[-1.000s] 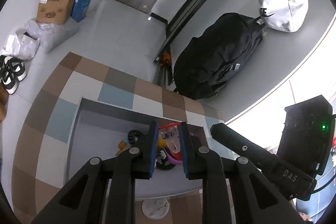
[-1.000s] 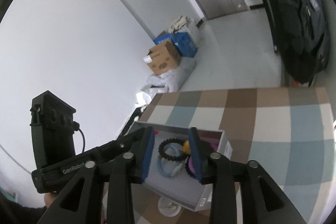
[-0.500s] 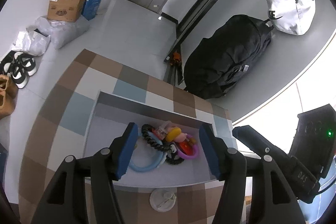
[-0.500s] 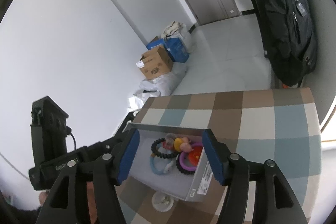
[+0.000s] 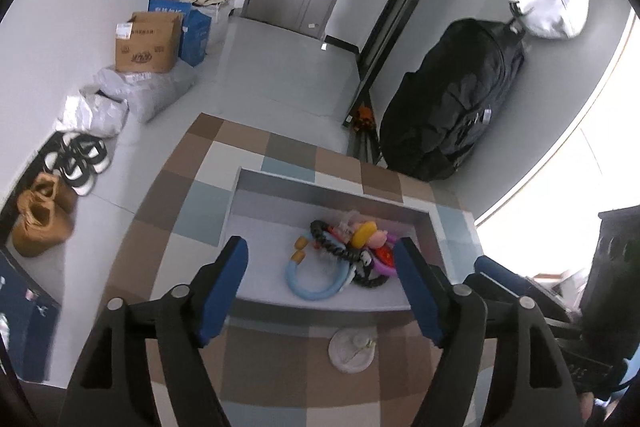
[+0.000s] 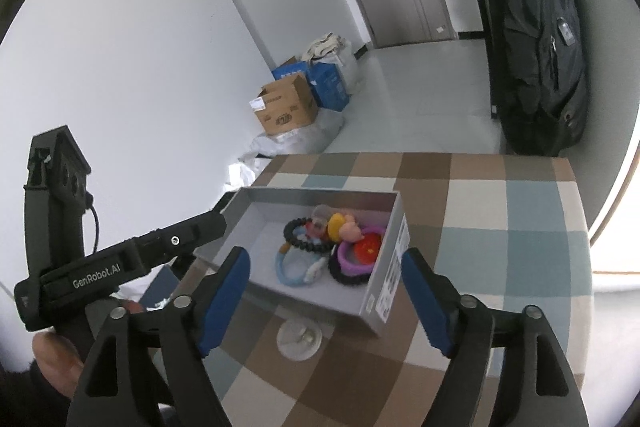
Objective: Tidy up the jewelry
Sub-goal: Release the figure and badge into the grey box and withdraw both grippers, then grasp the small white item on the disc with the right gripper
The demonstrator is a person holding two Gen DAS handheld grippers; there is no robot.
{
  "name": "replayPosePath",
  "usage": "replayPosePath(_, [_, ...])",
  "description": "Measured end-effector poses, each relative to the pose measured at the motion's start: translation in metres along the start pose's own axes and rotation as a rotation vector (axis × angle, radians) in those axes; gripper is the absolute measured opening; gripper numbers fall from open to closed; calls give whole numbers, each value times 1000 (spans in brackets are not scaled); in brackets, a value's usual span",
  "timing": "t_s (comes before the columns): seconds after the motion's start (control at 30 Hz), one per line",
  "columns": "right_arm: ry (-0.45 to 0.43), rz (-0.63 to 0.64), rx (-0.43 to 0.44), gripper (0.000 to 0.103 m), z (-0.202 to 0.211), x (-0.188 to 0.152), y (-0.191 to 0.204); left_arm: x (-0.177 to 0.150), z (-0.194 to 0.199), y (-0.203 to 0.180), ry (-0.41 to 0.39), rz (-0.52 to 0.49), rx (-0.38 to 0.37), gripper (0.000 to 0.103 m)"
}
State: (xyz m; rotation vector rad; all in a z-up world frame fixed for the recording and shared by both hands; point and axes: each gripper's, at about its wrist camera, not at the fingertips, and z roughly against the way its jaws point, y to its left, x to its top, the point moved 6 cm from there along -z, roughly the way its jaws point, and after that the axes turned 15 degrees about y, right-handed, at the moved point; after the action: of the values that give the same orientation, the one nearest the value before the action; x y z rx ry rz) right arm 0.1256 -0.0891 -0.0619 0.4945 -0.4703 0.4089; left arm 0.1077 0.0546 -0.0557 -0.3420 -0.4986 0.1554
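Both hand-held grippers, left [image 5: 322,277] and right [image 6: 326,285], hover spread wide and empty above the grey tray [image 5: 320,187] at frame centre on the checkered desk [image 6: 500,235]. Jewelry [image 5: 340,259] lies tangled inside. Best to pinch one outer loop, like the blue bracelet [image 5: 316,281], and lift slowly so neighbours fall free.
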Motion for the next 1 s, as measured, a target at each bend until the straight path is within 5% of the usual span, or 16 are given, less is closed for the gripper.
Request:
replayPosePath(0.47, [6,29,-59,94,11,-35,16,-30,8,4,-7,-6,52,82])
replayPosePath(0.6, [33,44,-81,99,5,-43,19,-36,3,3,14,-39,103,82])
replayPosePath(1.0, [125,-5,-105,102,-18,-64,9,-50,-11,12,105,-25,99,82])
